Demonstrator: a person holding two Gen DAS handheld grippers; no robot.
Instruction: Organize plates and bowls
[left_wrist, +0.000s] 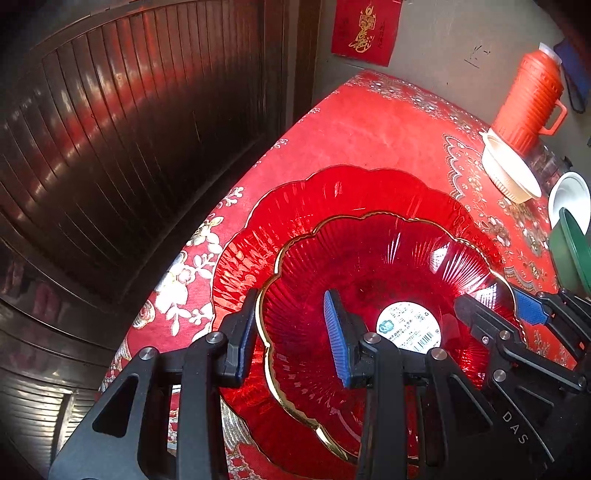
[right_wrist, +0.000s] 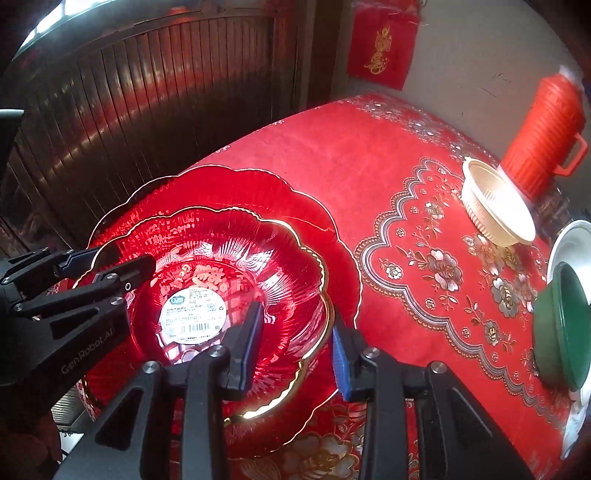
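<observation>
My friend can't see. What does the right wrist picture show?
Two black grippers, the right gripper and left gripper, straddle opposite rim edges of a red gold-rimmed glass bowl sitting on a larger red scalloped glass plate. Farther right on the red floral tablecloth stand a cream plastic bowl and red thermos.

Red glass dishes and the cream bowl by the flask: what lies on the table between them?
Only bare patterned tablecloth separates the red glass dishes from the cream bowl. The right wrist view shows it best.

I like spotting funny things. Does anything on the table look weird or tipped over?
Yes. The cream bowl sits tilted against the orange thermos, and the red dish has a shop sticker inside.
</observation>
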